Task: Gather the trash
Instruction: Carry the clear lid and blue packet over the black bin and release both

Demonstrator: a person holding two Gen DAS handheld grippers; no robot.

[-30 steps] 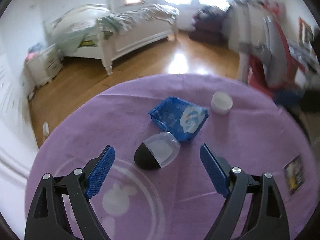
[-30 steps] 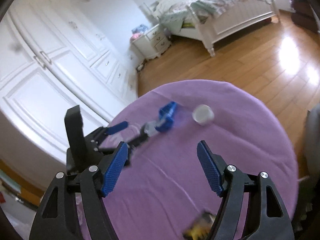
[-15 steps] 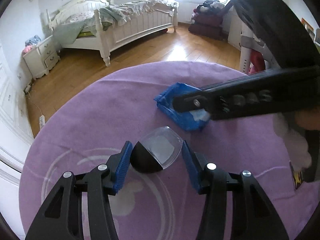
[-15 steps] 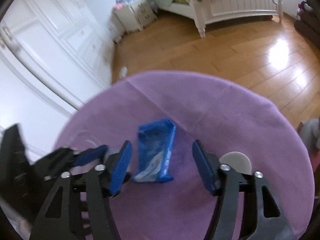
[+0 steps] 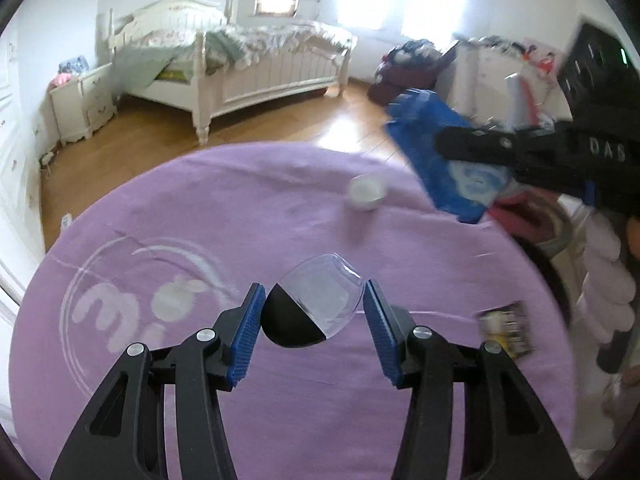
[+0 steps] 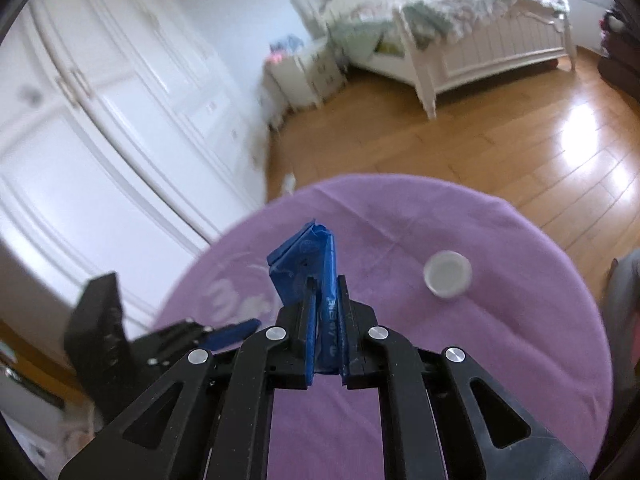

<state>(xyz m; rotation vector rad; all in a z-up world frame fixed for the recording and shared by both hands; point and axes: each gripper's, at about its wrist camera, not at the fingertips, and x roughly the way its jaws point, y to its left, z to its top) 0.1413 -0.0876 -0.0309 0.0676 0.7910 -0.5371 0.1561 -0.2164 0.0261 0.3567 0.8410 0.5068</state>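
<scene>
The left gripper (image 5: 314, 322) had its blue ribbed fingers (image 5: 245, 334) closed on a clear-domed, black-based plastic container (image 5: 312, 310), which appeared empty. The right gripper (image 6: 325, 322) pinched a crinkled blue wrapper (image 6: 306, 266) tightly, lifted above the counter (image 6: 500, 360). A small white cup (image 6: 447, 274) sat on the round counter's purple cloth, well apart from both, and a dark yellow-printed packet (image 5: 506, 334) lay near the cloth's edge. Beyond lay a wooden floor (image 6: 460, 148), a white bed (image 5: 240, 64) and white wardrobe doors (image 6: 100, 120).
</scene>
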